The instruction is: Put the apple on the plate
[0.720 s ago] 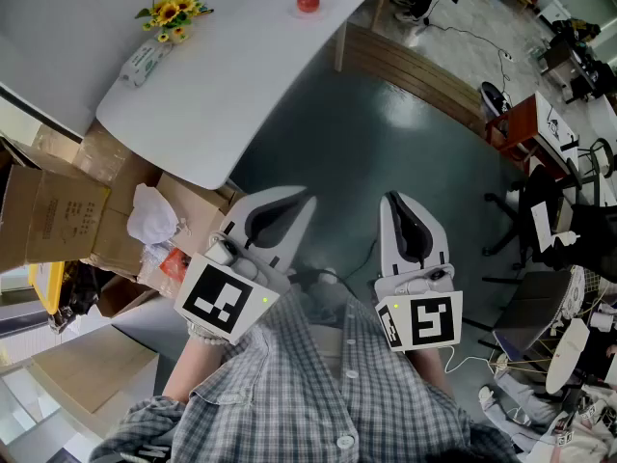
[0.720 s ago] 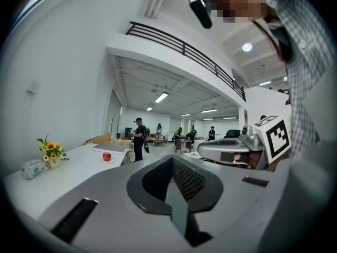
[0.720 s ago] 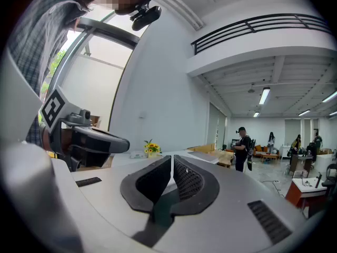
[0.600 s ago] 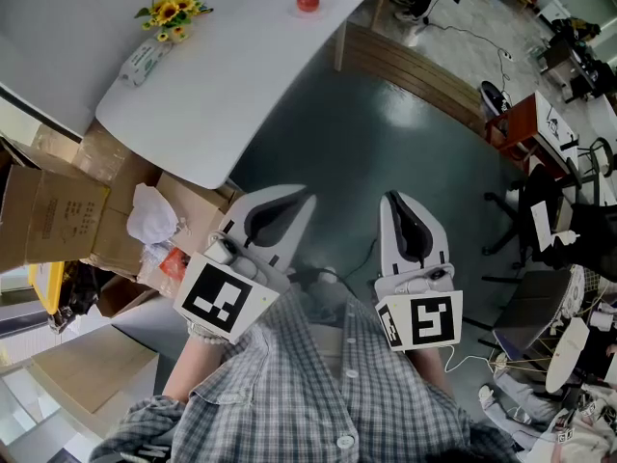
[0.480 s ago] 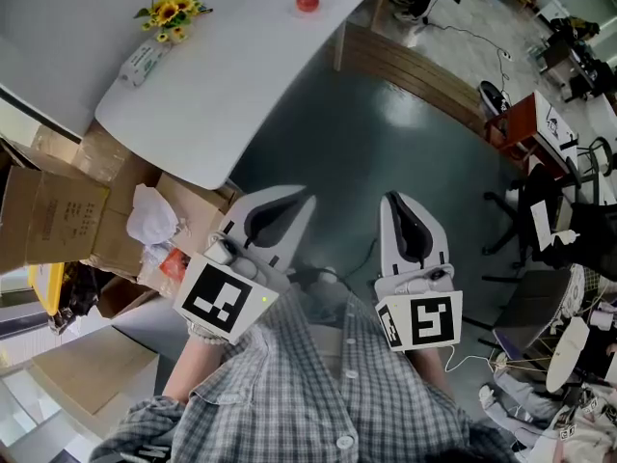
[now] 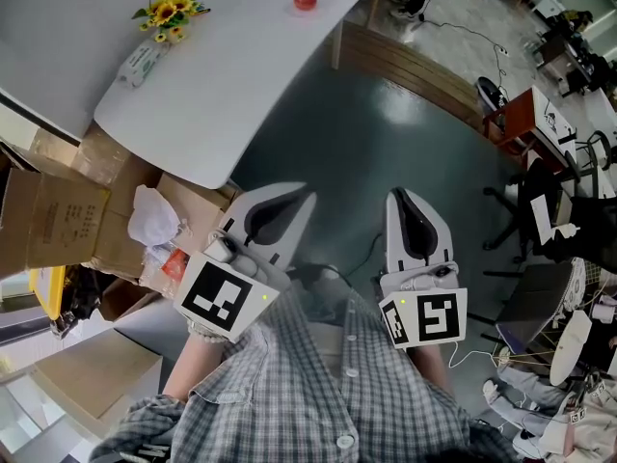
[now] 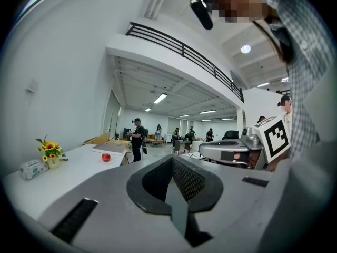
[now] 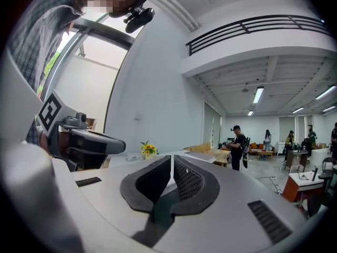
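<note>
The red apple lies near the far end of a white table, well ahead of both grippers. It shows small in the left gripper view as the apple, next to a flat grey slab. I cannot make out a plate. My left gripper and right gripper are held side by side close to my body, above the dark floor. Both are shut with nothing between the jaws, as the left gripper and right gripper show in their own views.
Sunflowers and a white packet stand on the table's left part. Cardboard boxes and a crumpled bag crowd the floor at left. A red cabinet and office chairs are at right. People stand far off.
The head view has shifted a little. The right gripper sits slightly further right and lower in the picture; both grippers stay shut and empty.
</note>
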`<state>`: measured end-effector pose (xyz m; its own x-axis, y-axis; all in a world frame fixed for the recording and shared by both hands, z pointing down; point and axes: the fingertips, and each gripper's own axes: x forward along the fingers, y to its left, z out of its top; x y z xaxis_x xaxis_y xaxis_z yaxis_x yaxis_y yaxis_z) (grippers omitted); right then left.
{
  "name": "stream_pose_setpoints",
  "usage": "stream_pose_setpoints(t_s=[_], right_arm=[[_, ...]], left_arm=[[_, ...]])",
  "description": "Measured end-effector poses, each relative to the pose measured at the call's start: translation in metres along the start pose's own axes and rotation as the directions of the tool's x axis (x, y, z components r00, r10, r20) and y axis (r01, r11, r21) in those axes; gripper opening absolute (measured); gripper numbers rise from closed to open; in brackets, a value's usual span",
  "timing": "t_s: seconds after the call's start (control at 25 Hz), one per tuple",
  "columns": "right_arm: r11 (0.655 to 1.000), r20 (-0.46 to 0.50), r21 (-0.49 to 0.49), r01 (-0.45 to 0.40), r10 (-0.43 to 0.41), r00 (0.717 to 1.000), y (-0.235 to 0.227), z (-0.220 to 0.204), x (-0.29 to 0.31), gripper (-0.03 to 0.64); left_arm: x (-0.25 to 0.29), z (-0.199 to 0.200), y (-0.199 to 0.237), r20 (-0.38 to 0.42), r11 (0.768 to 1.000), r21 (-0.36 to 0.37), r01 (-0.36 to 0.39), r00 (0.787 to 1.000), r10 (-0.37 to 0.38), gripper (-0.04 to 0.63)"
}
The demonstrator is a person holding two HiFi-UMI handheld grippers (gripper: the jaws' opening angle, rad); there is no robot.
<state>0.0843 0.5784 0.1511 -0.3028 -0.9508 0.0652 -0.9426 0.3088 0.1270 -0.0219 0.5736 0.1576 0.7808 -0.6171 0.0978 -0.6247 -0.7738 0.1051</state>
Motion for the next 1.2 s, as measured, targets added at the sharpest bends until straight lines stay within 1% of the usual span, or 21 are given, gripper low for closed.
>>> stream_pose_setpoints(t_s=[0.36, 0.56, 0.68, 0.76, 0.92, 1.08, 1.2], right_arm=[[0.998, 0.017, 0.021, 0.056, -0.056, 0.998, 0.002, -0.001, -0.003, 0.032], [0.998, -0.005, 0.020, 0.062, -0.062, 0.998, -0.005, -0.007, -0.003, 0.032], [0.998, 0.001, 0.019, 0.052, -0.052, 0.999, -0.011, -0.008, 0.001, 0.032], [0.999, 0.007, 0.017, 0.039, -0.039, 0.999, -0.017, -0.009, 0.007, 0.032], [1.000, 0.001, 0.011, 0.007, -0.007, 1.000, -0.035, -0.015, 0.027, 0.032], [1.000, 0.004, 0.011, -0.029, 0.029, 1.000, -0.057, -0.016, 0.053, 0.032], [0.998, 0.010, 0.011, -0.056, 0.056, 0.998, -0.075, -0.014, 0.071, 0.032]], left_arm=[[-0.013, -0.002, 0.009, 0.003, 1.000, 0.006, 0.012, 1.000, -0.012, 0.009], [-0.007, -0.001, 0.010, 0.009, 1.000, -0.008, 0.015, 1.000, -0.015, 0.009], [0.002, -0.001, 0.009, 0.008, 1.000, -0.006, 0.012, 1.000, -0.012, 0.009], [0.010, -0.002, 0.012, 0.006, 1.000, -0.017, -0.001, 1.000, 0.001, 0.009], [0.028, 0.001, 0.026, 0.037, 0.996, -0.083, -0.035, 0.999, 0.038, 0.009], [0.053, 0.006, 0.043, 0.034, 0.994, -0.072, -0.080, 0.996, 0.083, 0.009], [0.074, 0.013, 0.051, 0.042, 0.991, -0.086, -0.098, 0.994, 0.102, 0.009]])
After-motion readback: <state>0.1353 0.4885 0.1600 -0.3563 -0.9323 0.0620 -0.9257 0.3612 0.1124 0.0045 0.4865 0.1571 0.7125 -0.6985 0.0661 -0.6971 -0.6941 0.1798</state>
